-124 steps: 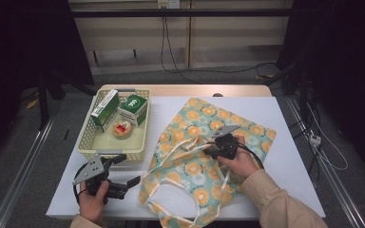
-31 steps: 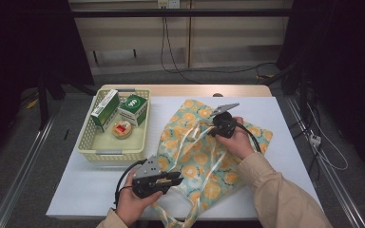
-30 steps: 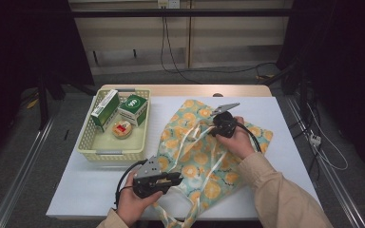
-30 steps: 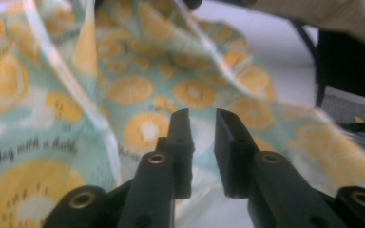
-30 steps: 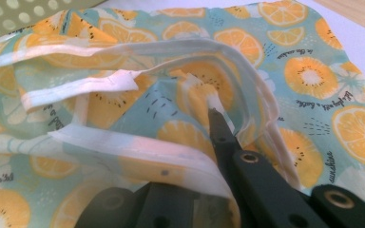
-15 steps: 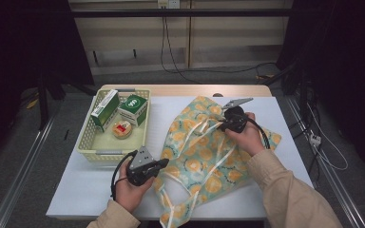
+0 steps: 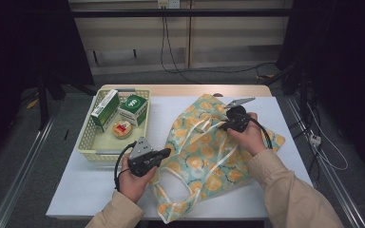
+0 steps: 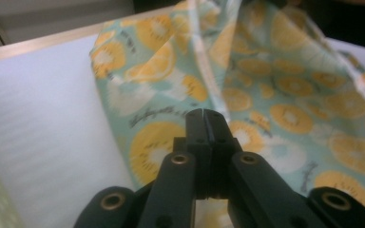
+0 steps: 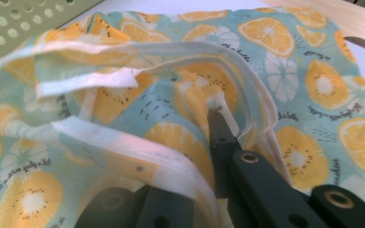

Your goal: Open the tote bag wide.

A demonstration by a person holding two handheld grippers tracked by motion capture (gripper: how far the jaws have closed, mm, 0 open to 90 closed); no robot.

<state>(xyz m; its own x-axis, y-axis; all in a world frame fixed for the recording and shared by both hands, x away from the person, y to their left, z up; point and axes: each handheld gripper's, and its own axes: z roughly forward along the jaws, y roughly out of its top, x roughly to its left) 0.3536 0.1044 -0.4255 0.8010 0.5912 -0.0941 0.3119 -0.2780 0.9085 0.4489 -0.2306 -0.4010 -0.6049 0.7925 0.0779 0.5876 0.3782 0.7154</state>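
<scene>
Fabric bag (image 7: pixel 209 152) printed with orange slices lies crumpled across the middle of a white table (image 7: pixel 85 185). At its far edge, the right gripper (image 7: pixel 218 127) pinches the bag's pale rim, lifting it slightly. At the bag's near left edge, the left gripper (image 7: pixel 167 152) has its jaws pressed together after just easing apart a little; whether cloth is caught between them cannot be told. Beside the bag on the left sits a green basket (image 7: pixel 88 148) holding two green boxes (image 7: pixel 119 108) and a small round tub (image 7: pixel 121 129).
</scene>
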